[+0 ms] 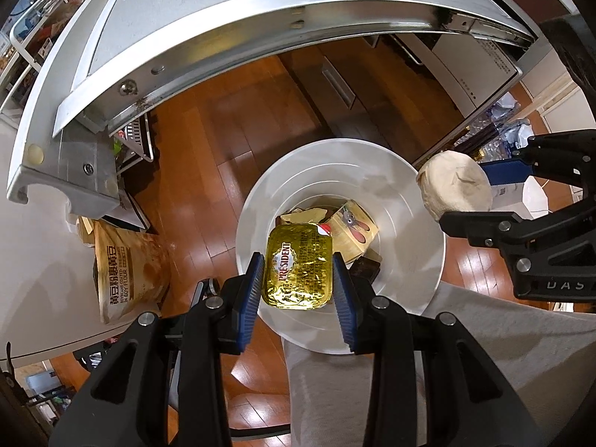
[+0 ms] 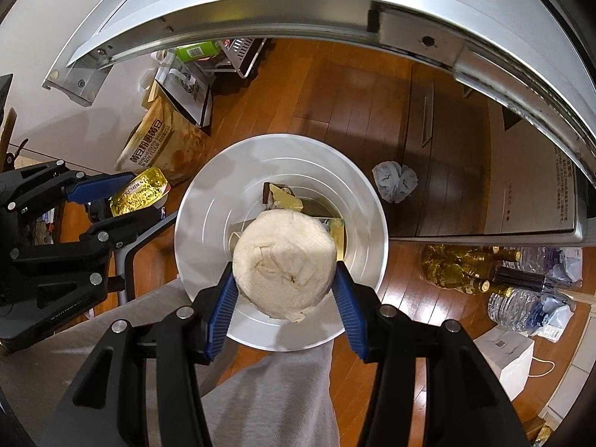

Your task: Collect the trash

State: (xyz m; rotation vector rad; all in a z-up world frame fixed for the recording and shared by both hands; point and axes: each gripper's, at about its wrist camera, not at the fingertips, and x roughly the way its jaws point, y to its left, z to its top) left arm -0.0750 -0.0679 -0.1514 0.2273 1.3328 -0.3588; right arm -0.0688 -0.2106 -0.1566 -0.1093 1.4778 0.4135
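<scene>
A white round trash bin (image 1: 409, 231) stands on the wooden floor below both grippers, with several wrappers inside; it also shows in the right wrist view (image 2: 201, 216). My left gripper (image 1: 298, 272) is shut on a gold foil butter packet (image 1: 298, 264) and holds it over the bin's near rim. In the right wrist view the packet (image 2: 139, 192) sits left of the bin. My right gripper (image 2: 285, 283) is shut on a cream crumpled paper ball (image 2: 283, 264) above the bin's opening. In the left wrist view that ball (image 1: 454, 186) hangs at the bin's right edge.
A silver table edge (image 1: 223, 11) arches overhead. A brown soybean snack bag (image 1: 126, 272) lies on the floor left of the bin. A grey crumpled paper (image 2: 395, 180) lies right of the bin. Bottles (image 2: 469, 272) and plastic bags crowd the right. My grey trouser leg (image 2: 275, 391) is below.
</scene>
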